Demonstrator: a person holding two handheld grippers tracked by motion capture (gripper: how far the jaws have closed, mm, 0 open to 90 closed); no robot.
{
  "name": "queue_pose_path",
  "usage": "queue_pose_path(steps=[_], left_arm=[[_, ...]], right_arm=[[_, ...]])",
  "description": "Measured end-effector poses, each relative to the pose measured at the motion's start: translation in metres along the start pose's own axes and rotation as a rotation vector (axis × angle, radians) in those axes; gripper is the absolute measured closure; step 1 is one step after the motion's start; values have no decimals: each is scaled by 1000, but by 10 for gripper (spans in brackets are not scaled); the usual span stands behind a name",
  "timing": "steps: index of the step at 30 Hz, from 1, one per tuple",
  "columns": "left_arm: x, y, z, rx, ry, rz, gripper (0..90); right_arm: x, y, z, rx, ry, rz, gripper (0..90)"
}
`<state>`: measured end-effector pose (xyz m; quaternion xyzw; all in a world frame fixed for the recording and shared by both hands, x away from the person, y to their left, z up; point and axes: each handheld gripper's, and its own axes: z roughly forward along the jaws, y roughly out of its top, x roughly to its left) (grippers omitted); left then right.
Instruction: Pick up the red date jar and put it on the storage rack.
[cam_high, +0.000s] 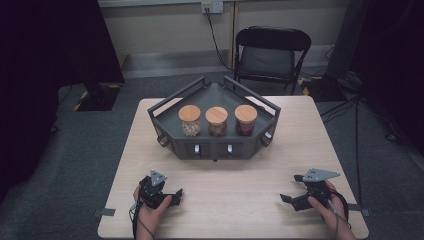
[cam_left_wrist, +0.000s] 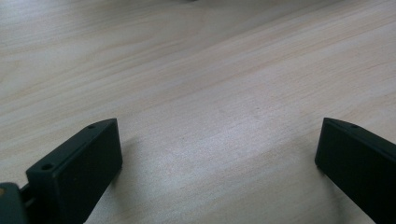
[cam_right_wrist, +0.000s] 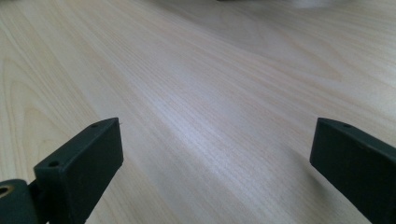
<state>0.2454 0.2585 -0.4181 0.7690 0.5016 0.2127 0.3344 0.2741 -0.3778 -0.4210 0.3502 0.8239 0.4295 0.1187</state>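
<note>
Both tools rest on the tabletop, jaws spread wide and empty: left tool and right tool sit well short of the grey rack holding three cork-lidded jars.

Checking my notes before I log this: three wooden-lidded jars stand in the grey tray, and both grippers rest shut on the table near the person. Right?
Not quite. Both the left gripper and the right gripper are open, jaws wide apart over bare table, as both gripper views show. The three jars do stand in the tray.

3 jars, 1 tray, 2 grippers, 1 table, 1 chair
</note>
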Motion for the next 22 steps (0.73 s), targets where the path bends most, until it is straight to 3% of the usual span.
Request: queue_pose_path(steps=[9, 13, 22], left_arm=[[0, 0, 0, 0, 0, 0, 3], [0, 0, 0, 0, 0, 0, 3], [0, 0, 0, 0, 0, 0, 3]], right_arm=[[2, 7, 2, 49, -13, -25, 18], [6, 12, 5, 85, -27, -58, 17], [20, 14, 7, 112, -78, -118, 1]])
